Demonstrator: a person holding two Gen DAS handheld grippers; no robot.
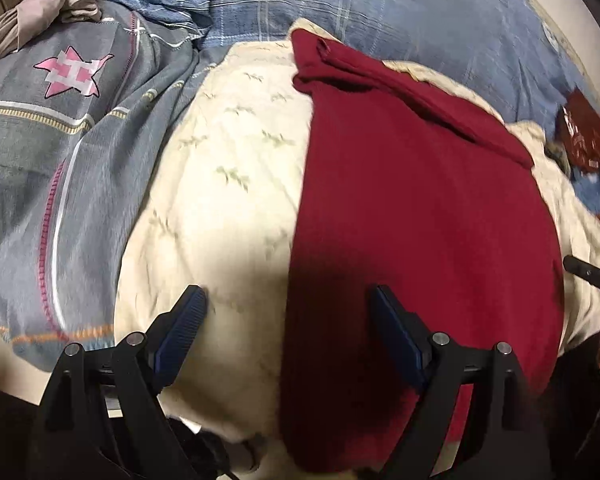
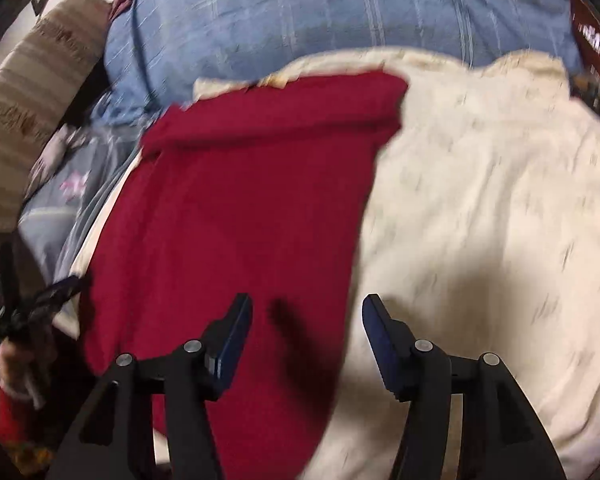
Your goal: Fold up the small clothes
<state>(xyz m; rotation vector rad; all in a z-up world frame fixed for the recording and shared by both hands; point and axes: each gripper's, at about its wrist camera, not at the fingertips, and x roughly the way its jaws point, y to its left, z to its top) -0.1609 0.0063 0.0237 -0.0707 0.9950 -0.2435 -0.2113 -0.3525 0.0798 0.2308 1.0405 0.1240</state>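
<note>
A cream quilted blanket (image 1: 228, 200) with faint green sprigs covers the bed; on it lies a dark red knit garment (image 1: 412, 216) — flat, far edge folded over. Left tool (image 1: 288, 312) and right tool (image 2: 307, 314) hover above it — jaws parted, empty.

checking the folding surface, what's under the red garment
The red garment lies on a cream quilted blanket, which shows around its edges. Whatever sits beneath the blanket there is covered.
</note>
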